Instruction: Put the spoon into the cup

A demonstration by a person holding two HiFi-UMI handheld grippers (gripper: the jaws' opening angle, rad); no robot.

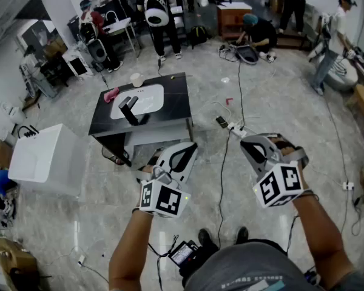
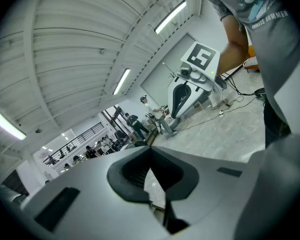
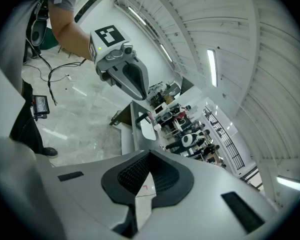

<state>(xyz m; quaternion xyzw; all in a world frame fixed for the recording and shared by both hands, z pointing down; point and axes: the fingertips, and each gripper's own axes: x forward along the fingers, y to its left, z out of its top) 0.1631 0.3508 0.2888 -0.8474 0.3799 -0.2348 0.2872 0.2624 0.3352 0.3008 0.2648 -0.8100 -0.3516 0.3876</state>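
Note:
A pale cup (image 1: 136, 79) stands at the far edge of a black table (image 1: 176, 102), well ahead of me. In the right gripper view the cup (image 3: 157, 127) is small, near the table's far end. I cannot make out a spoon in any view. Both grippers hang over the floor, short of the table. My left gripper (image 1: 190, 147) is shut and holds nothing; its tips (image 2: 150, 151) meet. My right gripper (image 1: 246, 143) is also shut and empty, with its tips (image 3: 149, 156) closed. Each gripper view shows the other gripper: the left gripper (image 3: 125, 76) and the right gripper (image 2: 187, 91).
A white sink basin (image 1: 139, 99) with a black faucet (image 1: 128, 109) is set in the table, and a pink object (image 1: 111, 94) lies at its left. A white box (image 1: 45, 156) stands at left. Cables (image 1: 227, 156) cross the floor. Several people work at the back.

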